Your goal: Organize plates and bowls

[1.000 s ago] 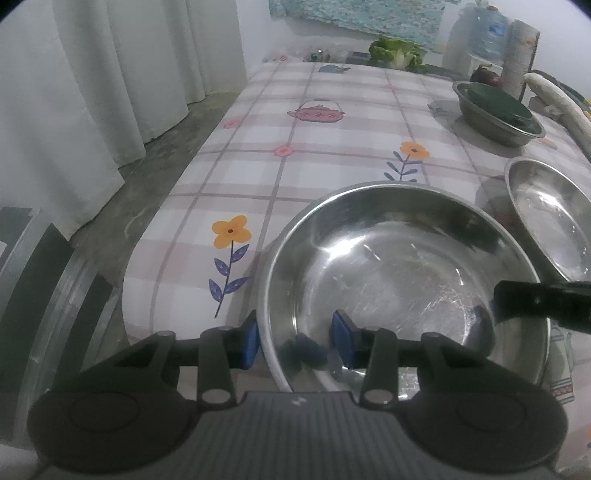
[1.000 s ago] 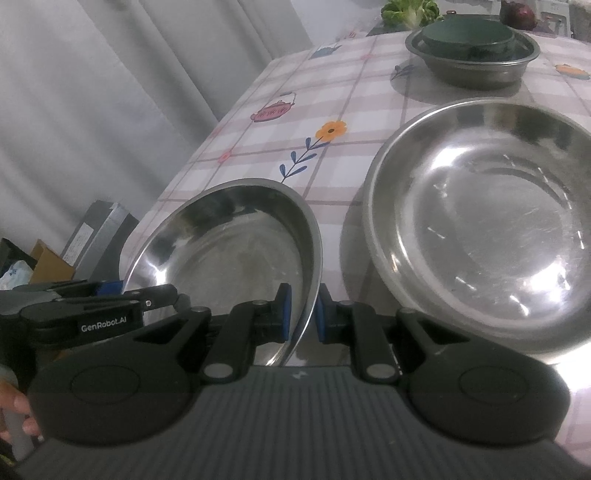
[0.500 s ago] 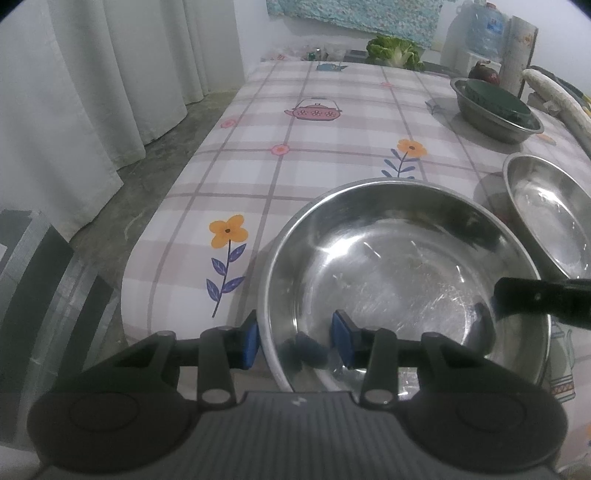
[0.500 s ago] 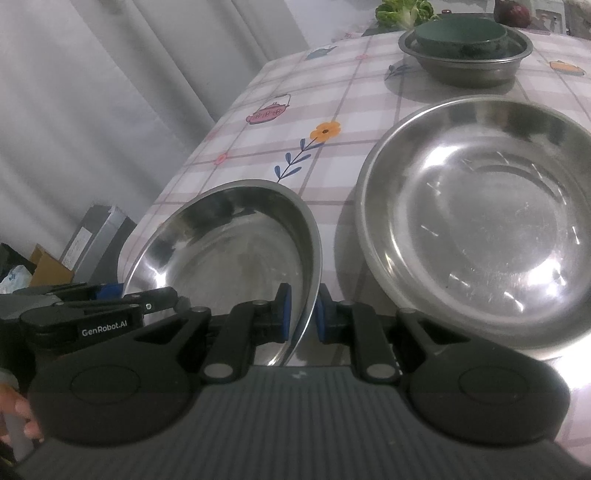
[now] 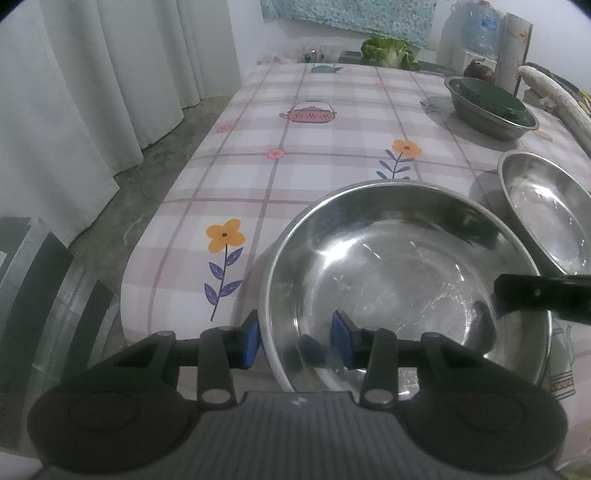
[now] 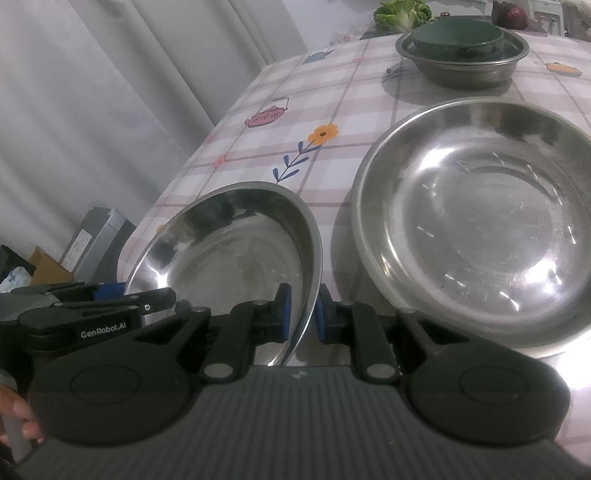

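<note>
Near the tabletop's front edge, the steel bowl hangs tilted between both grippers. Compared with a second ago, nothing has changed: the right gripper is clamped on the bowl's right rim, the left gripper straddles the left rim with its pads set against the wall, and neither hand has shifted. I judge this a pause before the carry into the larger bowl just beside it. A green bowl already sits nested in a grey basin farther back. Whether the held bowl's base touches the tabletop is hidden behind the grippers.
</note>
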The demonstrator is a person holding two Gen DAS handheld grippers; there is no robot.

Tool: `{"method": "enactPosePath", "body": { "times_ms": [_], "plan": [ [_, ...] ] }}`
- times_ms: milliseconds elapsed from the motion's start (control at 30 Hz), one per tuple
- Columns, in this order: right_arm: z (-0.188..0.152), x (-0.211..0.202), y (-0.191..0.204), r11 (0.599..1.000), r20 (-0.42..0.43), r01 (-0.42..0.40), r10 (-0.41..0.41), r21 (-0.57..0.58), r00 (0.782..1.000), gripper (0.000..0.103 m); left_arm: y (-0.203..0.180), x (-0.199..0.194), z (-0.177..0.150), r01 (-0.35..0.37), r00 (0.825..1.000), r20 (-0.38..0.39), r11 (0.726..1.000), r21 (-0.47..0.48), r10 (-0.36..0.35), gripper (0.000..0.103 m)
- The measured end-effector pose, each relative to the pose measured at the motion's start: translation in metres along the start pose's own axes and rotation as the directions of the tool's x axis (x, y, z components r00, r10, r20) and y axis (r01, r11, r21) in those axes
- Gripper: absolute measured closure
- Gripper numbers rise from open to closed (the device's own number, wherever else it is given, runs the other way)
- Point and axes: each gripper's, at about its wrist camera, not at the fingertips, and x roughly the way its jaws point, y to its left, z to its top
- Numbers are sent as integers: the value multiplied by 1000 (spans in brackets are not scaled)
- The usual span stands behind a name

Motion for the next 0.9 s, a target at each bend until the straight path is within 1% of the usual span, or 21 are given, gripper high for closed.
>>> {"method": "enactPosePath", "body": {
  "times_ms": [200, 267, 800, 900],
  "plan": [
    [0, 0, 0, 1000, 1, -1, 1, -1, 1000, 90, -1, 3, 0, -6, 1000, -5, 1000, 5, 6, 61],
    [0, 0, 0, 1000, 2, 0, 0, -3, 1000, 90, -1, 5, 0, -5, 1000, -6, 1000, 3, 5, 59],
    [0, 4, 3, 1000, 1, 2, -2, -17, 1000, 90, 0, 7, 0, 0, 1000, 1, 1000, -13, 0, 57],
    [-1, 4, 3, 1000, 0, 3, -3, -18, 1000, 89, 2, 6, 1, 18, 1000, -1, 999, -26, -18, 54]
  ]
}}
